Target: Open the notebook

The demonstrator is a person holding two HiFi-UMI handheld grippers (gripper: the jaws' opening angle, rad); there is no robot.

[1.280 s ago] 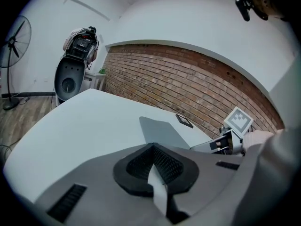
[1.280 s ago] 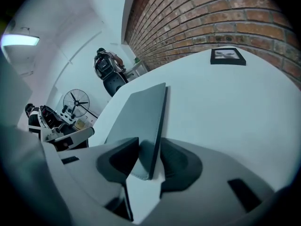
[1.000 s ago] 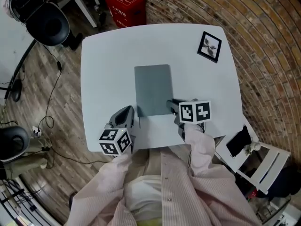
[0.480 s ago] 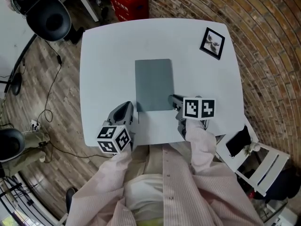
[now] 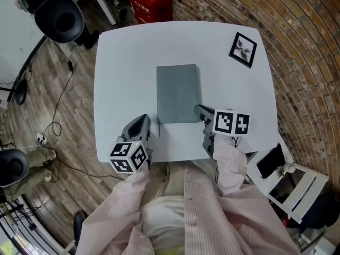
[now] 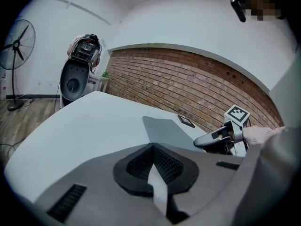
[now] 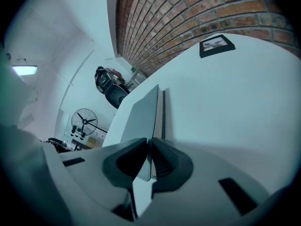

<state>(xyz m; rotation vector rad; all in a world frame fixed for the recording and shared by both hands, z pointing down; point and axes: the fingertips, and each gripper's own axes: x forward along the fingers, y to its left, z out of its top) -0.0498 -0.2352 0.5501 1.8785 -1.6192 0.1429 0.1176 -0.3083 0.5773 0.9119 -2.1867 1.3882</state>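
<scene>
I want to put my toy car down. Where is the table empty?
Bare: the table left of the notebook, and between notebook and picture frame. Crowded: the near edge, with the left gripper and the right gripper, its jaws closing on the notebook's corner.

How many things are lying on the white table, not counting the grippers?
2. A grey notebook lies in the middle of the table, and a small framed picture sits near its far right corner. Nothing else shows on it.

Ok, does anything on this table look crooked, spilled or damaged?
Nothing spilled or damaged. Only the small framed picture lies askew near the table's far right corner. The notebook sits square, its near corner between the closing right tongs.
</scene>
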